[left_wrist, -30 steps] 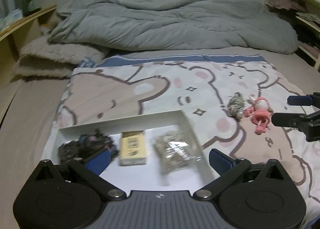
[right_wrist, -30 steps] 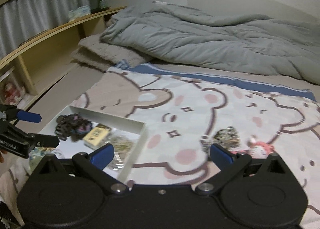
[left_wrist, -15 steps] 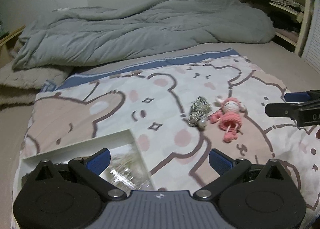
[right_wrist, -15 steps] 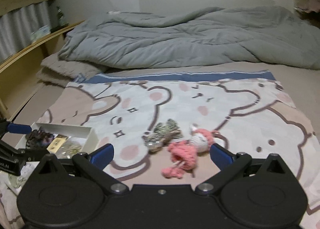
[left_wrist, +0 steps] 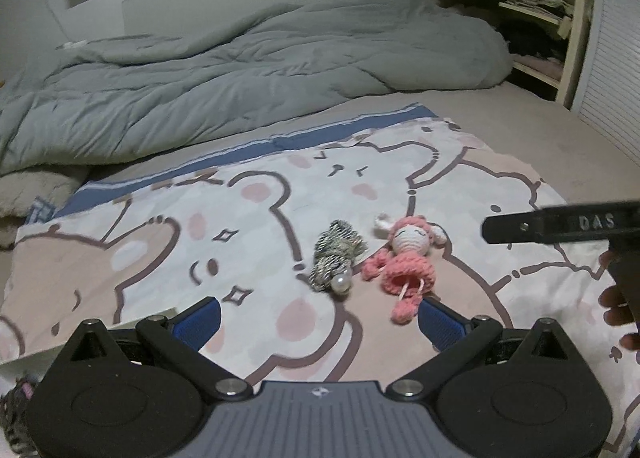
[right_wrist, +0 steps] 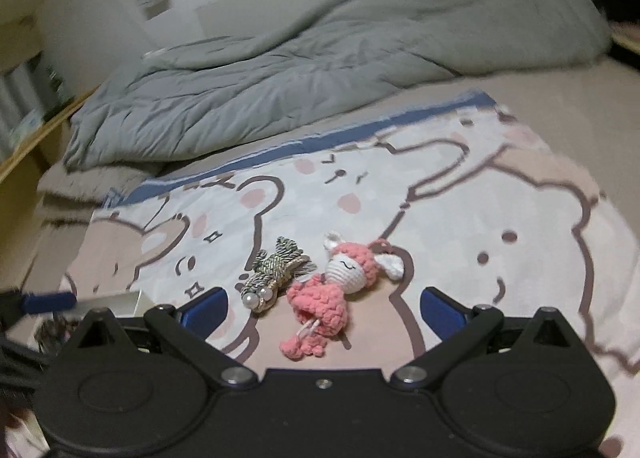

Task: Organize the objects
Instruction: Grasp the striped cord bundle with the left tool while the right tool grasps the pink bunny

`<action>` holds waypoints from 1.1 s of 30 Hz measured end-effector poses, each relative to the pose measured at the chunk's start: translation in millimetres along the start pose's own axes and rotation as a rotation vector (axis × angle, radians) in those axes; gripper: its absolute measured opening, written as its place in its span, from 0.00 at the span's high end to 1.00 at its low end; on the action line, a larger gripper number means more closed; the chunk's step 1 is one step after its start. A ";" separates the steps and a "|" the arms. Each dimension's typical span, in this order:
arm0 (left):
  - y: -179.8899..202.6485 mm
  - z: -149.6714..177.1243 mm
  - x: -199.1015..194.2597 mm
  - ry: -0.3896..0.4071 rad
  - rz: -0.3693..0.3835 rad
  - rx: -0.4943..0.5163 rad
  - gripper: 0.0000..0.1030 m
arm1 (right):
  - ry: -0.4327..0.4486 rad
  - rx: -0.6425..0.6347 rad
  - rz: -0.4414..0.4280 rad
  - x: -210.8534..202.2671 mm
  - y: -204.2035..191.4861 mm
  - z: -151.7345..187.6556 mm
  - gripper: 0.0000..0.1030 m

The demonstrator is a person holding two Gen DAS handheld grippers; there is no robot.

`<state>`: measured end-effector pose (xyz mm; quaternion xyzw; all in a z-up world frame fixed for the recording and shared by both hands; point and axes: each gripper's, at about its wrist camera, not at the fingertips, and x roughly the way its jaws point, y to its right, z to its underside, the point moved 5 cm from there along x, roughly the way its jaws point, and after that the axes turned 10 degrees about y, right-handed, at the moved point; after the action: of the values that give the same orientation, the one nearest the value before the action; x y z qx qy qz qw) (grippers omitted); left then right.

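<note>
A pink crocheted doll (left_wrist: 406,258) (right_wrist: 334,290) and a grey woven charm with pearl beads (left_wrist: 336,256) (right_wrist: 276,272) lie side by side on the bear-print blanket (left_wrist: 248,226). My left gripper (left_wrist: 318,320) is open and empty, just short of both. My right gripper (right_wrist: 322,308) is open and empty, its jaws either side of the doll and charm, slightly above them. The right gripper also shows at the right edge of the left wrist view (left_wrist: 560,222). The corner of the white tray (right_wrist: 116,300) sits to the left.
A rumpled grey duvet (left_wrist: 240,74) covers the far half of the bed. A shelf unit with clothes (left_wrist: 520,18) stands at the back right. A wooden ledge (right_wrist: 24,146) runs along the left side. Dark beaded items (left_wrist: 16,410) lie in the tray.
Both grippers have swung right, away from the tray and toward the doll and charm. The right gripper has closed in so the two items now sit between its jaws.
</note>
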<state>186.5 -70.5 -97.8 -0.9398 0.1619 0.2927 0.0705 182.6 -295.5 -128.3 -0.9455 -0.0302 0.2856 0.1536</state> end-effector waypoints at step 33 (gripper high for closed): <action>2.4 -3.6 154.0 -0.179 0.143 0.009 0.39 | -0.163 0.606 0.152 116.2 44.2 23.4 0.45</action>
<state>307.0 -114.0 -183.2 -0.8957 0.2227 0.3790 0.0678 265.5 -314.3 -222.1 -0.8303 0.1149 0.3669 0.4034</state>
